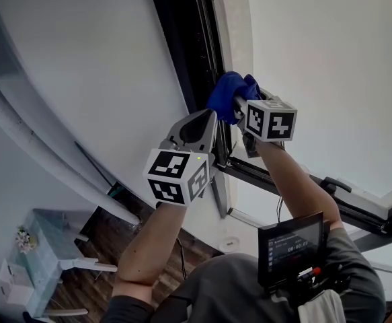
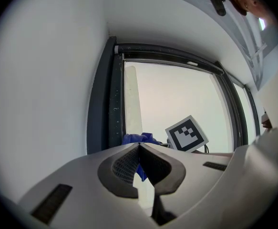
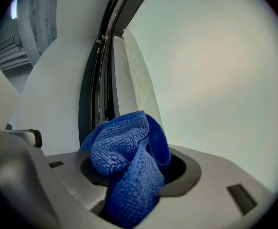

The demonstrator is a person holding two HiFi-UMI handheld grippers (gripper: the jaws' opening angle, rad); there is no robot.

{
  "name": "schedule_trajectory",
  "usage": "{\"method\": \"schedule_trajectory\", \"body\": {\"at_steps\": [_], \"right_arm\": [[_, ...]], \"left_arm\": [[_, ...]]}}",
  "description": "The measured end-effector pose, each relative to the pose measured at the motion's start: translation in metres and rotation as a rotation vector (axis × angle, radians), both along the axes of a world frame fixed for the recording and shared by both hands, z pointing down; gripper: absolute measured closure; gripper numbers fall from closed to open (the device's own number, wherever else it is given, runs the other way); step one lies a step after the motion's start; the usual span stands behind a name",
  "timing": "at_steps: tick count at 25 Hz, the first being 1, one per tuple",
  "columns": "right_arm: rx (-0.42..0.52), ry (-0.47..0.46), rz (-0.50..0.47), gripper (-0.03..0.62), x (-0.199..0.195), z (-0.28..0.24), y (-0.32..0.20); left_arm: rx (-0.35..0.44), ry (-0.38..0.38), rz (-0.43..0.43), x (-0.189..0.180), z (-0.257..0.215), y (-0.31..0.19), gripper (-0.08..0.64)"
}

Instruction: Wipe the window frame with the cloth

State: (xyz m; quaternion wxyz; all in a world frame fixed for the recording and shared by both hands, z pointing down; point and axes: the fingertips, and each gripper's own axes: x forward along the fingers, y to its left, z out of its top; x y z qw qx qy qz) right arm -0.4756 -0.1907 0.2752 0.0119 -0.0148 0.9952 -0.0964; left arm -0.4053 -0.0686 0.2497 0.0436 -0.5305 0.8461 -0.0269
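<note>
The dark window frame (image 1: 196,52) runs from the top down towards the right between white wall and pale glass. A bunched blue cloth (image 1: 229,93) presses against the frame's vertical bar, and my right gripper (image 1: 238,101) is shut on it. In the right gripper view the cloth (image 3: 127,159) fills the jaws, with the frame (image 3: 93,97) just behind it. My left gripper (image 1: 208,116) hangs just below and left of the cloth, shut with nothing in it. In the left gripper view its tips (image 2: 139,146) meet beneath the cloth (image 2: 139,138) and beside the frame (image 2: 103,99).
A white wall (image 1: 95,66) lies left of the frame and the glass pane (image 1: 330,52) to its right. A black window handle (image 1: 335,184) sits on the lower bar. A small screen (image 1: 291,246) hangs at the person's chest. Furniture (image 1: 41,247) stands on the floor far below.
</note>
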Motion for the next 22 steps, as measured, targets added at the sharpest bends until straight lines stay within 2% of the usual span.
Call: {"method": "schedule_trajectory", "body": {"at_steps": [7,22], "right_arm": [[0.013,0.021,0.002,0.356,0.001,0.026,0.0],[-0.044,0.094,0.039,0.356,0.0,0.098,-0.003]], "left_arm": [[-0.008,0.015,-0.016,-0.005,0.027,0.005,0.551],[-0.034,0.054,-0.023,-0.013,0.081,0.015,0.551]]}}
